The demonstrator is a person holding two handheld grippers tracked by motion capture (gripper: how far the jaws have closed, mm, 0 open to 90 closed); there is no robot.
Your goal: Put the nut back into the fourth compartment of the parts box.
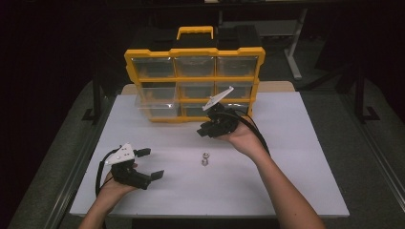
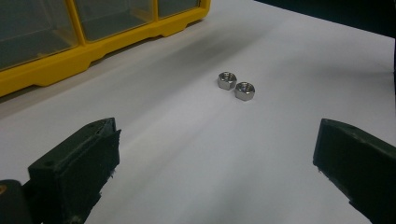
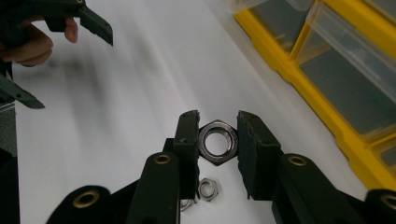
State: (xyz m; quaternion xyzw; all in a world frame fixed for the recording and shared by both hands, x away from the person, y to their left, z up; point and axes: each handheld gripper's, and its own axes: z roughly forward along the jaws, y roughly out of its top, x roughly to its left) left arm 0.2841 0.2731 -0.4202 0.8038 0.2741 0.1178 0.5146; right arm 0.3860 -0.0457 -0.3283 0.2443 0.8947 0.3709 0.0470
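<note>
Here the right gripper (image 1: 204,131) is being held above the middle of the white table (image 1: 296,157), in front of the yellow drawer cabinet (image 1: 193,78), with the forearm coming in from the lower right and the palm turned up under the tool. Its jaws are closing tightly on a steel hex nut (image 3: 217,142), which is sitting between the pads with its hole facing the camera in the right gripper view. The left gripper (image 1: 150,163) is resting low near the table's front left edge, and its jaws are standing wide apart with nothing between them. The left gripper view is showing two more nuts (image 2: 236,86) lying on the table, touching each other.
</note>
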